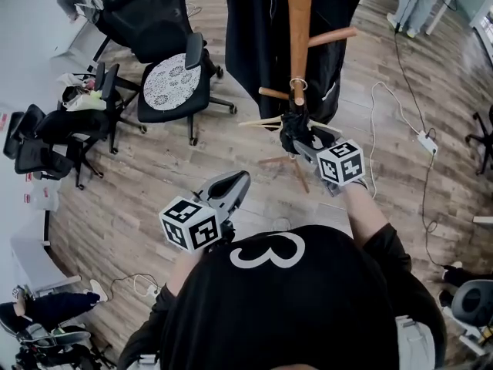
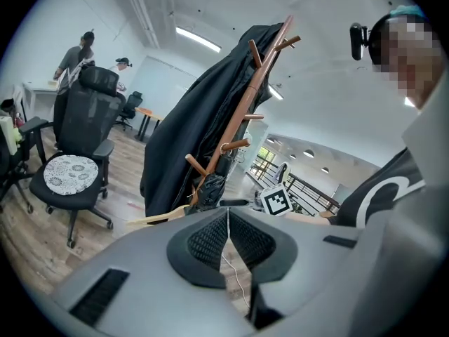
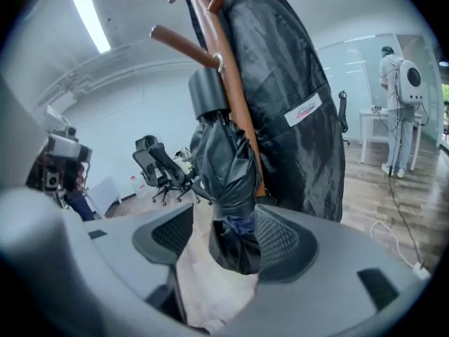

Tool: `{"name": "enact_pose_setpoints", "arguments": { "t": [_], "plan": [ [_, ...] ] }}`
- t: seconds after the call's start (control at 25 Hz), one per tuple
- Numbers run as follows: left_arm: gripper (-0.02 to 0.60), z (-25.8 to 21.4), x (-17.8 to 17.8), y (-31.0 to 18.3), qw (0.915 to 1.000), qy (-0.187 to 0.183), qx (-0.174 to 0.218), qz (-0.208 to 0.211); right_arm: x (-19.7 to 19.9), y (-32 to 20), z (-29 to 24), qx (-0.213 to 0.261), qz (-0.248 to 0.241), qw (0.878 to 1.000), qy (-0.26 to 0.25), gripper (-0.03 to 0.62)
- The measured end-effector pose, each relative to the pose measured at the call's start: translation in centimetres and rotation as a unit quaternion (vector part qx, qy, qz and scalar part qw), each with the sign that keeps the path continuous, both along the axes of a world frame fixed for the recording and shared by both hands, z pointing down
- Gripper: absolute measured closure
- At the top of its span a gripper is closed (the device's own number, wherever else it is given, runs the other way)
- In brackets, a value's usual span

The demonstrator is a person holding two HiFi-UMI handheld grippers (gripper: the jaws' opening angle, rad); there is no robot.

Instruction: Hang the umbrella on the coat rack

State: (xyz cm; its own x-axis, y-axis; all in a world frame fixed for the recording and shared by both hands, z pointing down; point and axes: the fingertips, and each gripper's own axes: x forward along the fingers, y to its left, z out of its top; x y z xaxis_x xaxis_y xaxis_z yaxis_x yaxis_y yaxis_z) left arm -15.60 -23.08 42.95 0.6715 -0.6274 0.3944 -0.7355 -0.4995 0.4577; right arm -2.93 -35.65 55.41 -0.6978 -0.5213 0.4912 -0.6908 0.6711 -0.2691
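- Wood-plank floor (image 1: 154, 199) and office chairs (image 1: 171, 83) are filling the head view. The coat rack (image 1: 298, 21) is standing straight ahead with a black coat (image 1: 254, 37) draped behind it. The right gripper (image 1: 306, 142) is pressing the folded umbrella (image 1: 293, 126) against the pole, and the left gripper (image 1: 235, 182) is hanging back, well apart.
- Left gripper view: its jaws are meeting with nothing between them, so it is standing by as a spare.
- Right gripper view: its jaws are clamping the umbrella's bundled fabric low down, with the handle end rising beside the pole under a peg (image 3: 184, 45). The strap may be catching there, but I can't be sure. Lifting until the loop clears the peg tip looks wise before those jaws are opening.
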Motion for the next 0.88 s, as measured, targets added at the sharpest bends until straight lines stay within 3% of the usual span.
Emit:
{"name": "enact_pose_setpoints", "arguments": {
  "t": [0.16,0.28,0.52,0.72,0.76,0.8,0.88],
  "plan": [
    [0.56,-0.4,0.9,1.1,1.0,0.002,0.004,-0.004,1.1,2.9,-4.0,-0.011,-0.001,0.996,-0.086,0.329],
    [0.56,-0.4,2.1,2.3,1.0,0.003,0.004,-0.002,1.5,6.3,-7.8,0.01,-0.021,0.989,-0.143,0.329],
    [0.56,-1.0,5.6,5.1,0.9998,0.003,0.01,0.019,2.4,13.0,-13.9,0.032,-0.069,0.976,-0.204,0.329],
    [0.56,-1.9,8.4,8.5,0.9991,0.006,0.027,0.032,4.4,18.0,-15.8,0.052,-0.094,0.972,-0.21,0.337],
    [0.56,-2.0,9.0,9.2,0.999,0.006,0.03,0.033,5.0,19.0,-15.8,0.056,-0.093,0.971,-0.211,0.383],
    [0.56,-2.0,9.6,9.9,0.9988,0.006,0.033,0.034,5.7,19.8,-15.9,0.059,-0.091,0.971,-0.213,0.502],
    [0.56,-2.3,10.9,11.1,0.9986,0.006,0.038,0.036,7.1,21.3,-16.1,0.061,-0.085,0.97,-0.218,0.53]
  ]
}}
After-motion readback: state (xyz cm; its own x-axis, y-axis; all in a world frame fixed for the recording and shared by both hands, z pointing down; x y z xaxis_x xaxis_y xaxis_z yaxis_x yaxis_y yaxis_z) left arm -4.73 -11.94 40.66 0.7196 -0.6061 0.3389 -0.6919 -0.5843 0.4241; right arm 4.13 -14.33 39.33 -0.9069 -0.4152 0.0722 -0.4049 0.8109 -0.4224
